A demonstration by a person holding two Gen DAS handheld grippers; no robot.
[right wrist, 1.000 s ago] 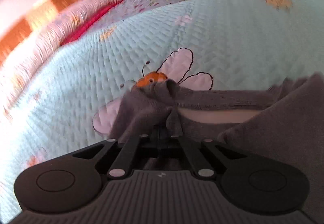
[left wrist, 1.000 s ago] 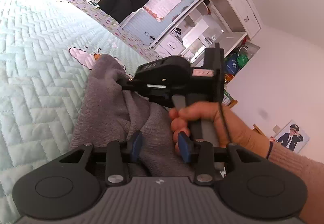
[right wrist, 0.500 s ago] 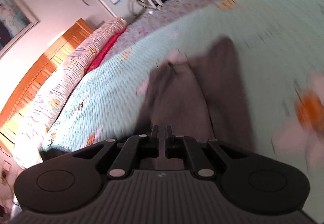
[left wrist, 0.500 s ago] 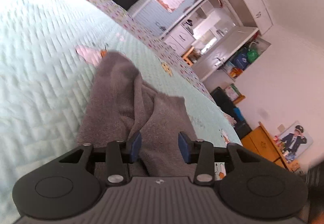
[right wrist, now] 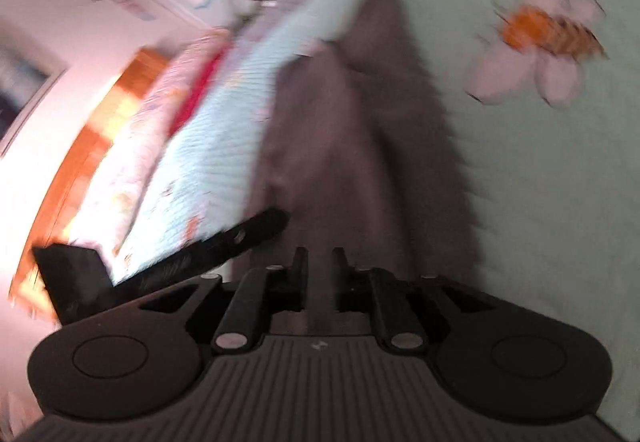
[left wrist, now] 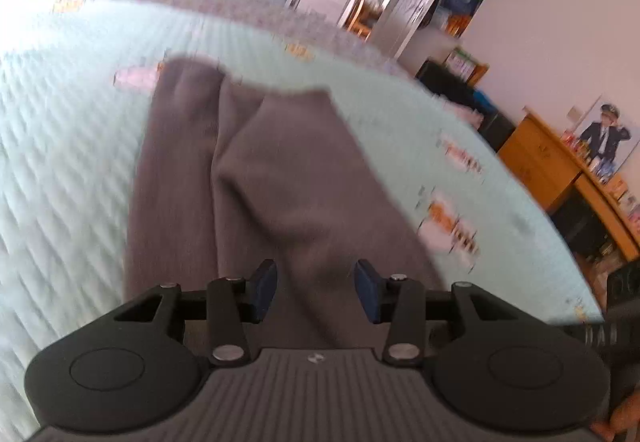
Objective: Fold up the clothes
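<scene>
The left hand-held gripper [left wrist: 315, 290] has just been opening and hangs released above the grey garment [left wrist: 256, 178] on the bed [left wrist: 60, 162]. The right hand-held gripper [right wrist: 319, 262] has just been opening to a narrow gap, gripping nothing.

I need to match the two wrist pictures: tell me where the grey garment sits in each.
Left wrist: grey garment fills the centre, running from the left gripper up the bedspread.
Right wrist: garment centre, above the right gripper.
Shared landmark: the orange bee print, right of the garment in both.
</scene>
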